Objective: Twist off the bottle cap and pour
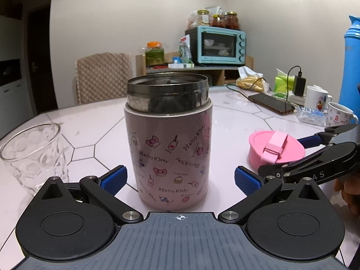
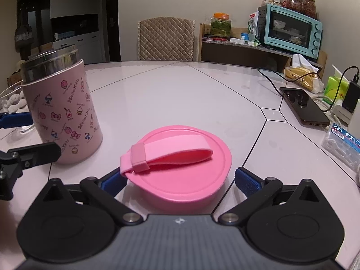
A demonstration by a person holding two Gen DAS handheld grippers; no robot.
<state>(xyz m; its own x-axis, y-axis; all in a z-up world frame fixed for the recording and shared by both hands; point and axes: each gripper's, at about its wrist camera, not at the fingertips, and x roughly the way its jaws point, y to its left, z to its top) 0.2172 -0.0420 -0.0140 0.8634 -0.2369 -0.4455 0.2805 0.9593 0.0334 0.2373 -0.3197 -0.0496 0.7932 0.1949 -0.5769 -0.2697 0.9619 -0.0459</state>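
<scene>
A pink Hello Kitty bottle point(image 1: 171, 155) stands upright on the white table, its steel threaded neck bare and uncapped. My left gripper point(image 1: 180, 180) is open, with a blue pad on each side of the bottle's lower body and a gap on both sides. The pink cap point(image 2: 180, 157), with its strap on top, lies on the table to the bottle's right. My right gripper point(image 2: 180, 182) is open around the cap; the right pad is clear of it, and the left pad is at its edge. A clear dimpled glass point(image 1: 31, 155) stands left of the bottle.
On the table's right side are a phone point(image 2: 303, 108) on a charging cable, two mugs point(image 1: 337, 114), a blue flask point(image 1: 351, 67) and a plastic box point(image 2: 339, 144). A quilted chair point(image 1: 103, 76) stands behind the table. A teal oven point(image 1: 220, 45) sits on a shelf.
</scene>
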